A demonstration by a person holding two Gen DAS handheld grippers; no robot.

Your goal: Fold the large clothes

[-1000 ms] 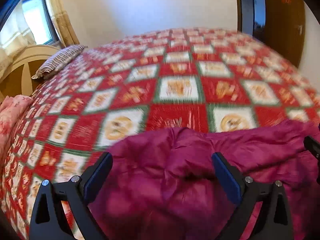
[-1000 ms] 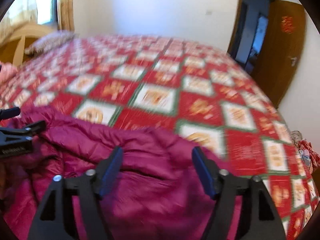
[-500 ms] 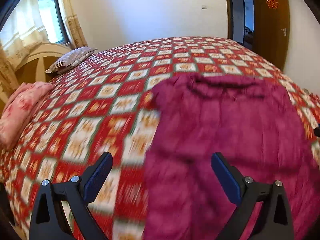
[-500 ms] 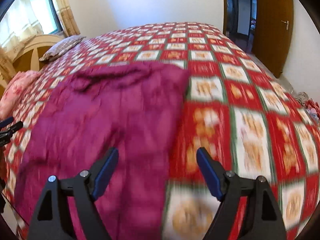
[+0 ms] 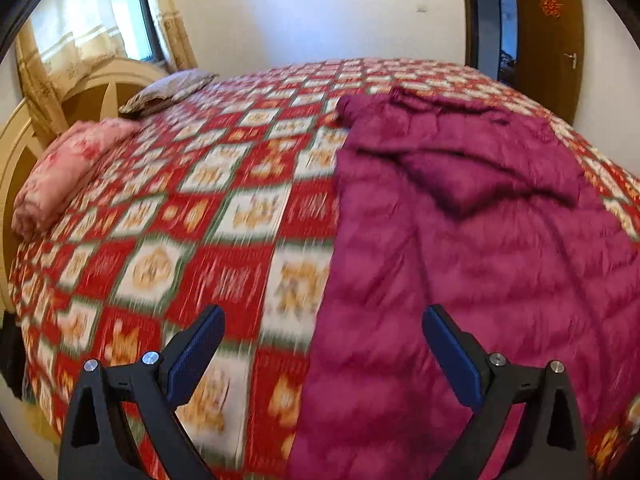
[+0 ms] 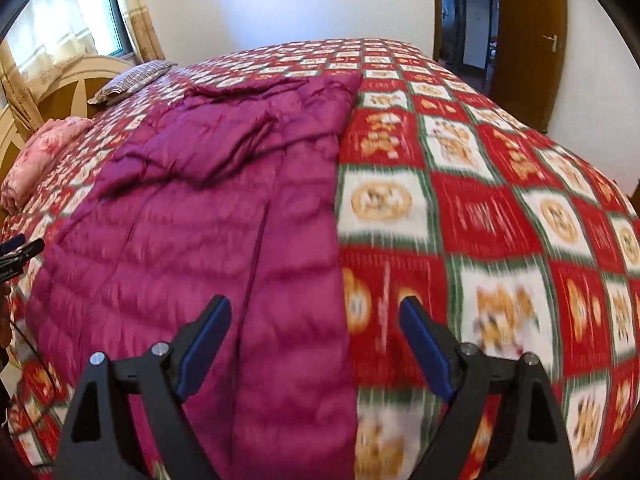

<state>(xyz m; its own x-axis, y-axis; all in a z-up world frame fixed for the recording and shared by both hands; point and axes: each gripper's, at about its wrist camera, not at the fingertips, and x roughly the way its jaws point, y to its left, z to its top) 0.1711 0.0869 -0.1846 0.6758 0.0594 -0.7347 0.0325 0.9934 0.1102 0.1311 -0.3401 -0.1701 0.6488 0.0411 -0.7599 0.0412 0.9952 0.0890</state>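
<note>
Bedspread (image 5: 224, 248), red and white checks with green lines, covered the whole bed and was the landmark for everything else. Magenta quilted coat (image 6: 208, 240) lay spread flat along the middle of the bedspread, its near hem hanging at the near edge, its far end bunched into loose folds with one flap turned back. Pink folded blanket (image 5: 68, 172) sat at the bedspread's left edge, against the cream headboard (image 5: 24, 136); striped pillow (image 5: 168, 90) lay beyond it at the far left corner. Brown door (image 6: 528, 40) stood past the bedspread's far right corner, curtained window (image 5: 92, 12) past the far left.

Left gripper (image 5: 322, 356) hung above the coat's left border, jaws wide apart, nothing between the pads, touching nothing. Right gripper (image 6: 316, 348) hung above the coat's right border; its jaws had just been opening and stood wide, nothing between them, clear of the fabric. Near parts of both views were blurred.
</note>
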